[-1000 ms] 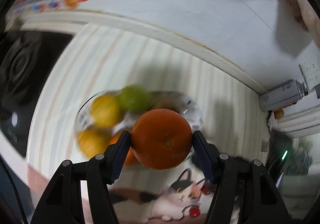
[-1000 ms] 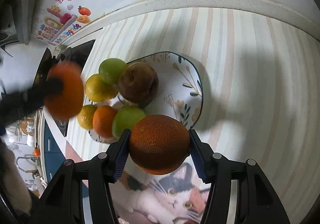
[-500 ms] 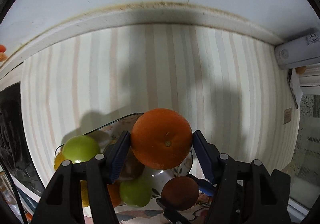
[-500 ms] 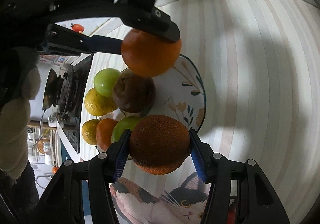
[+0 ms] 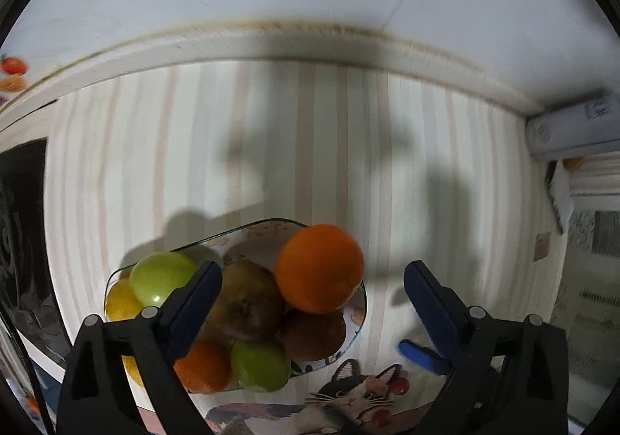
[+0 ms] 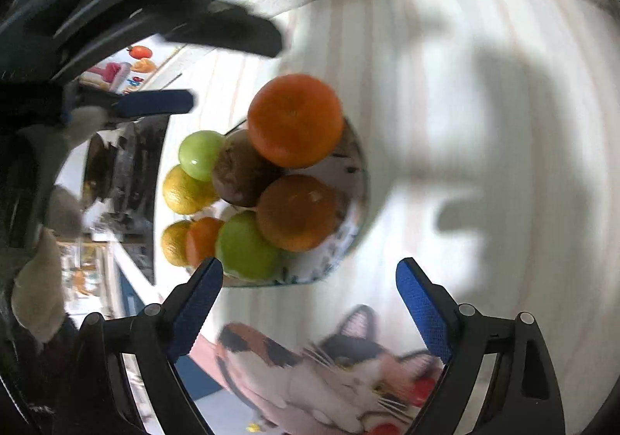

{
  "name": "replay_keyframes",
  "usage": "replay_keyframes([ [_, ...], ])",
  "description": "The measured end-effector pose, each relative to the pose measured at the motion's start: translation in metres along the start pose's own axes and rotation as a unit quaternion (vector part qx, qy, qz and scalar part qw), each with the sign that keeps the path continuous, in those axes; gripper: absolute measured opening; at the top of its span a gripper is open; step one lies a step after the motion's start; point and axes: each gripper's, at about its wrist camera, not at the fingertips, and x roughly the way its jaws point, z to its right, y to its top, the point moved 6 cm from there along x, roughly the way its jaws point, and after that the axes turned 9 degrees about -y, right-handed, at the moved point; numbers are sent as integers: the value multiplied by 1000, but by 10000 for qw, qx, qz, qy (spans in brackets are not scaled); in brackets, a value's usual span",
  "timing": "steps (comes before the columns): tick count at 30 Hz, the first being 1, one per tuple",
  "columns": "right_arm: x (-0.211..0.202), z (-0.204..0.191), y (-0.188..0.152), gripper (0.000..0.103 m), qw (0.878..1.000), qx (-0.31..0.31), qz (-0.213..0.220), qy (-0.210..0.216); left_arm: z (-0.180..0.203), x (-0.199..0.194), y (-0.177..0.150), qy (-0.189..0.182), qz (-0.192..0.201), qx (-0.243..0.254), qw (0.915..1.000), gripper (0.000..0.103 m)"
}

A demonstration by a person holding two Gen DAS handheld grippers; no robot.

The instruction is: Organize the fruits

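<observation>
A patterned plate (image 5: 358,320) (image 6: 354,179) on the striped countertop is piled with fruit. A bright orange (image 5: 319,268) (image 6: 295,121) sits on top at the plate's far side, next to a brown fruit (image 5: 248,305) (image 6: 238,173). A darker orange (image 6: 296,212) (image 5: 314,334) lies just in front of it. Green apples (image 5: 161,278) (image 6: 246,247) and yellow citrus (image 6: 186,189) fill the rest. My left gripper (image 5: 312,291) is open and empty above the pile. My right gripper (image 6: 310,283) is open and empty at the plate's near rim.
A cat-print mat (image 6: 329,369) (image 5: 348,396) lies in front of the plate. A black stove (image 5: 19,241) (image 6: 120,163) is to the left. A white wall ledge (image 5: 271,47) runs behind. A white appliance (image 5: 569,132) stands at the right.
Both grippers have opened. The bright orange has left my left gripper and the darker orange my right one; both now rest on the plate's pile. The right gripper has drawn back.
</observation>
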Motion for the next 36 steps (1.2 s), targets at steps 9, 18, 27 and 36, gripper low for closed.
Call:
replay_keyframes([
  [9,-53,10,-4,93,9889,-787,614,-1102,-28,-62,-72,279,1166,-778,9897,96],
  [18,-113,-2,-19,93,9741,-1477,1089,-1321,-35,-97,-157,766,2047,-1441,9651,96],
  [27,-170,-22,-47,93,9609,-1944,1500,-1282,-8,-134,-213,1126,2742,-1618,9413,96],
  [36,-234,-21,-86,93,9504,-2177,1907,-1140,32,-180,-256,1351,3287,-1485,9228,96],
])
